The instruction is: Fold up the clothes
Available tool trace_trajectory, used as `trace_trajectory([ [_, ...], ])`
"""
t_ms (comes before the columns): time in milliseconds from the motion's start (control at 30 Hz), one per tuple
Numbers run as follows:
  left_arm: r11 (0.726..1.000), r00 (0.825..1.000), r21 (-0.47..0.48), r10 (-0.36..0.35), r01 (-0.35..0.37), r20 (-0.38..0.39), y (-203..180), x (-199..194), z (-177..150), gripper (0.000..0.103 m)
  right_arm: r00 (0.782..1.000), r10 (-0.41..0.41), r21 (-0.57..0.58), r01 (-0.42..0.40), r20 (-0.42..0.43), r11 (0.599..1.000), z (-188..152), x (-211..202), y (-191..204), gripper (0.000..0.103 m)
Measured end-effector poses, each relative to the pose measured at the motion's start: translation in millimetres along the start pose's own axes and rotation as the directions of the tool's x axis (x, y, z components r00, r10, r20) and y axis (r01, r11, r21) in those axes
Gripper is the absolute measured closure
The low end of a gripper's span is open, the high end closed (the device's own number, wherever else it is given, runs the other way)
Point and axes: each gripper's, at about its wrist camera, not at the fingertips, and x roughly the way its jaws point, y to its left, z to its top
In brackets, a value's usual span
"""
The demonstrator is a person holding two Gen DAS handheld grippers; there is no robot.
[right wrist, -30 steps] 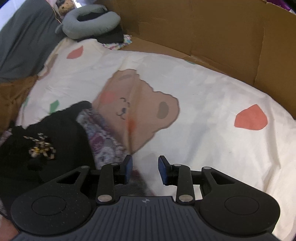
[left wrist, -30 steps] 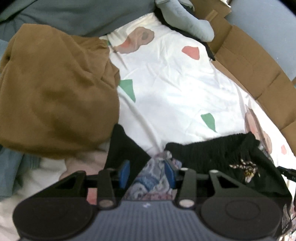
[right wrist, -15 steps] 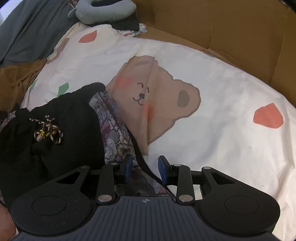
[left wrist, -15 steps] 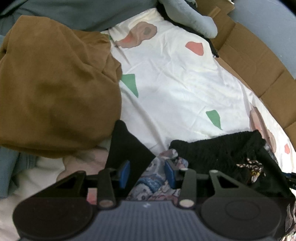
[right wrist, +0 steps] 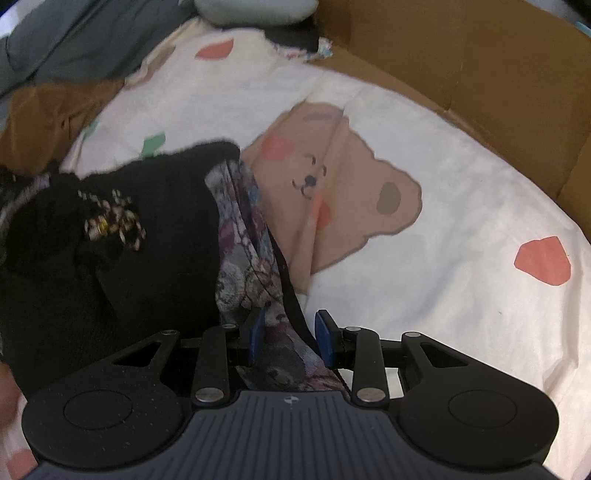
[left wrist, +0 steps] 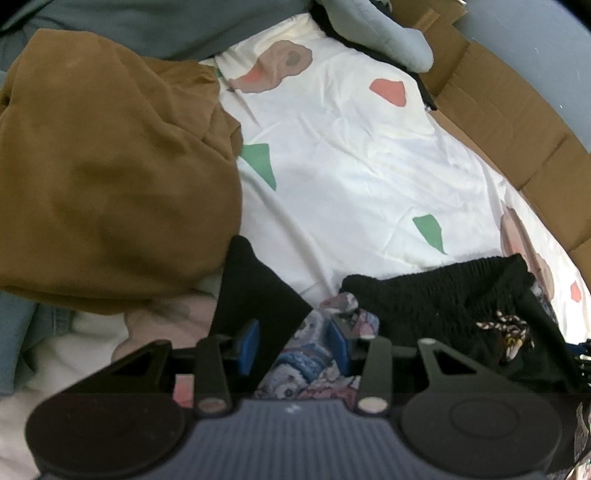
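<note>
Lying: black garment (left wrist: 436,295) with a floral lining, spread low on the bear-print bedsheet (left wrist: 351,147), its knotted drawstring (right wrist: 110,221) facing up.
Left gripper (left wrist: 293,343): blue pads parted, with the black and floral cloth lying between them; whether they pinch it I cannot tell.
Right gripper (right wrist: 290,336): fingers likewise apart, the garment's floral edge and dark trim running through the gap; a firm grasp cannot be confirmed.
Brown garment (left wrist: 110,166): heaped at the left of the sheet, just beside the black one's corner.
Neck pillow (left wrist: 388,33): grey-blue, at the far end of the bed.
Cardboard (right wrist: 480,74): standing along the right edge of the sheet.
</note>
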Motion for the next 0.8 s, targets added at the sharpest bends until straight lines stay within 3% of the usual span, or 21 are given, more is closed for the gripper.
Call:
trace_trajectory([
  [167, 1.0, 1.0, -0.005, 0.009, -0.009, 0.001, 3, 2, 0, 0.059, 0.999, 0.007, -0.085, -0.01, -0.035, 0.996, -7, 3, 3, 0.07],
  [267, 1.0, 1.0, -0.001, 0.014, -0.014, 0.001, 3, 4, 0, 0.059, 0.999, 0.001, -0.107, -0.005, -0.039, 0.994, -7, 2, 4, 0.098],
  [367, 1.0, 1.0, 0.007, 0.011, -0.011, -0.002, 3, 6, -1, 0.059, 0.999, -0.029, -0.119, 0.026, -0.018, 0.993, -7, -3, 3, 0.099],
  [633, 0.999, 1.0, 0.048, -0.019, 0.019, 0.002, -5, 15, 3, 0.059, 0.992, -0.11, -0.009, 0.111, 0.055, 0.994, -2, -32, -16, 0.1],
  [800, 0.994, 0.998, 0.092, -0.061, 0.06, 0.01, -14, 23, 10, 0.059, 0.986, -0.157, 0.035, 0.155, 0.052, 0.987, -4, -46, -26, 0.1],
])
